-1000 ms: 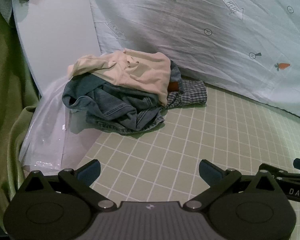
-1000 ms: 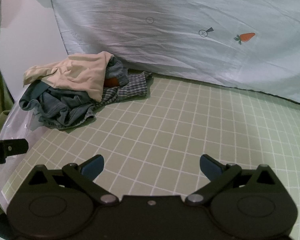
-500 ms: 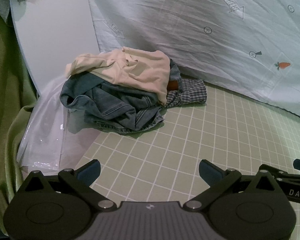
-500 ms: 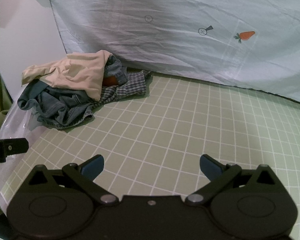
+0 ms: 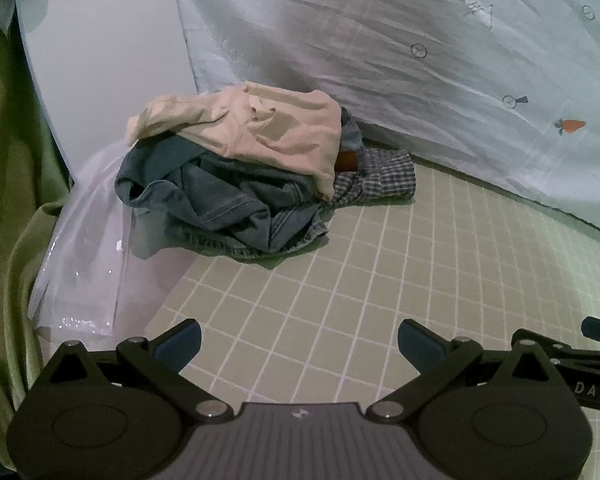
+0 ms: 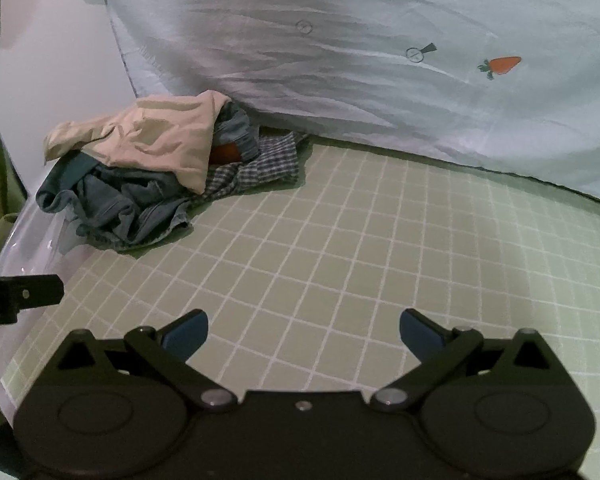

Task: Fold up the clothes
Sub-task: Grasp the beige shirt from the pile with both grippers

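Note:
A heap of clothes lies at the far left of the green grid mat (image 5: 379, 288). A cream garment (image 5: 260, 132) lies on top, blue denim (image 5: 228, 204) under it, and a checked shirt (image 5: 379, 176) at the right. The same heap shows in the right wrist view, with the cream garment (image 6: 156, 140), denim (image 6: 120, 208) and checked shirt (image 6: 260, 168). My left gripper (image 5: 300, 346) is open and empty, low over the mat, well short of the heap. My right gripper (image 6: 303, 334) is open and empty over the mat (image 6: 359, 260), right of the heap.
A pale blue sheet with carrot prints (image 5: 439, 60) hangs behind the mat. A clear plastic sheet (image 5: 88, 272) lies left of the heap, by a white panel (image 5: 112, 60) and green fabric (image 5: 8, 160). The other gripper's tip shows at the left edge (image 6: 20, 298).
Both grippers have crept slightly forward toward the heap. Both stay open. The clothes have not moved.

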